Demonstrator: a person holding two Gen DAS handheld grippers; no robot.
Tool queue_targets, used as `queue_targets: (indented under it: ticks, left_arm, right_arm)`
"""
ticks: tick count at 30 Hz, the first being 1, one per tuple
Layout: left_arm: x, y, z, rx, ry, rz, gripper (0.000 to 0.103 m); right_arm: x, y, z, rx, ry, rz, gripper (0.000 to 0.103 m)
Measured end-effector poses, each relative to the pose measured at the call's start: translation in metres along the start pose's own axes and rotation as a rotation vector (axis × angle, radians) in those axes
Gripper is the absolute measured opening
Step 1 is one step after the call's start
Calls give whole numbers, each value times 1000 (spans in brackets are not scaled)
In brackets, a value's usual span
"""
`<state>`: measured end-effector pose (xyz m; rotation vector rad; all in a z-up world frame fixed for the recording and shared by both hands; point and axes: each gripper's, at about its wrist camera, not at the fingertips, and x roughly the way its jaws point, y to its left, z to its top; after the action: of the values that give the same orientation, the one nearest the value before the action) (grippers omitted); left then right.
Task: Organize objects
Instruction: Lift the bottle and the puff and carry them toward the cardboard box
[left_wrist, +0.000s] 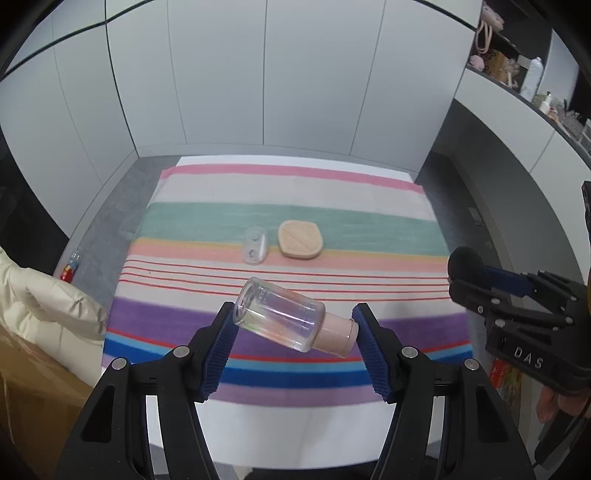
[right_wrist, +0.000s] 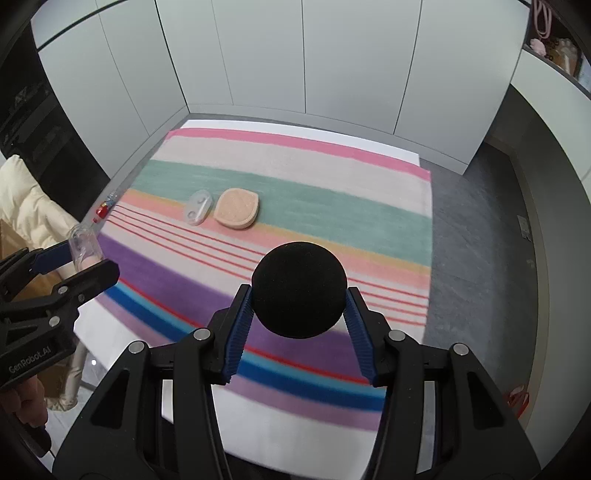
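Nearest, left gripper (left_wrist: 293, 326) clamped end to end on clear bottle (left_wrist: 280, 317), peach cap toward 4 o'clock, held above striped cloth (left_wrist: 258, 206). At 3 o'clock, right gripper (right_wrist: 299, 301) pinched on black foam ball (right_wrist: 299, 290). Farther off, toward 12 o'clock on the cloth, clear lens case (left_wrist: 254, 245) lying just beside peach compact (left_wrist: 300, 239).

Domestic room, likely a bedroom or dressing area: white wardrobe panels (left_wrist: 266, 74), striped towel (left_wrist: 288, 206) over a white table (right_wrist: 295, 439), shelves (left_wrist: 517, 62) holding bags and toiletries.
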<state>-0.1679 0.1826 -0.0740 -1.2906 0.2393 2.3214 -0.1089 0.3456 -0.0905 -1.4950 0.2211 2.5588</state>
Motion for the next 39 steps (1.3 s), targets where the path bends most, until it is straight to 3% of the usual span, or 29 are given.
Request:
queue_targets:
  ticks: [10, 23, 39]
  left_arm:
    - [-46, -25, -25, -14, -24, -25, 64]
    - [-68, -24, -43, -18, -74, -26, 64]
    - [-89, 39, -48, -103, -143, 44, 65]
  right_arm:
    - [-57, 6, -30, 7, -28, 12, 52]
    - [-78, 28, -47, -24, -65, 39, 52]
    - [-71, 80, -16, -94, -128, 93, 52]
